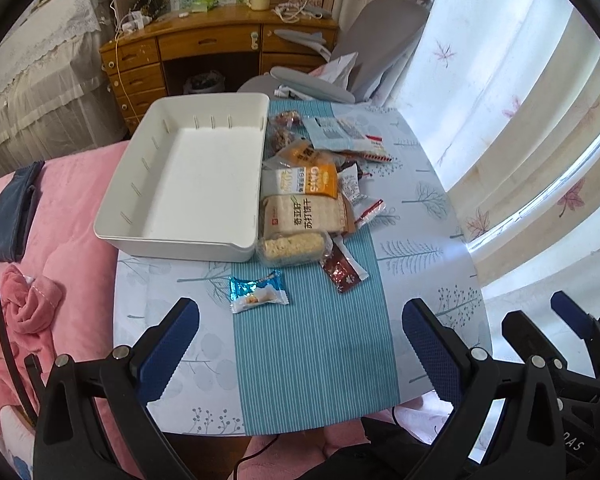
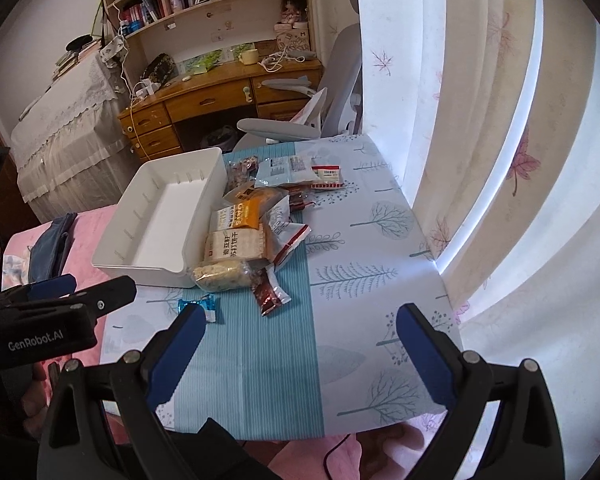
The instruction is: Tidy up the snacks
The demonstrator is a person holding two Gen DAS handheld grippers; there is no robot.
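An empty white tray [image 1: 180, 184] [image 2: 156, 220] stands at the table's far left. Along its right side lies a pile of snacks: an orange pack [image 1: 308, 180], a cracker pack [image 1: 304, 214] [image 2: 236, 246] and a clear rice-crisp pack [image 1: 294, 246] [image 2: 220, 274]. Nearer me lie a small blue packet [image 1: 258, 292] [image 2: 200, 305] and a dark red sachet [image 1: 342, 270] [image 2: 270, 294]. My left gripper [image 1: 300, 316] [image 2: 92, 282] hovers open just short of the blue packet, holding nothing. My right gripper [image 2: 300, 316] [image 1: 538, 308] is open over the table's near edge, also holding nothing.
The small table wears a blue tree-print cloth [image 1: 420, 240] with a striped runner. A pink bed cover [image 1: 68, 240] lies to the left and a curtain [image 2: 500, 160] hangs close on the right. A grey chair [image 1: 364, 48] and a wooden desk [image 1: 204, 44] stand behind.
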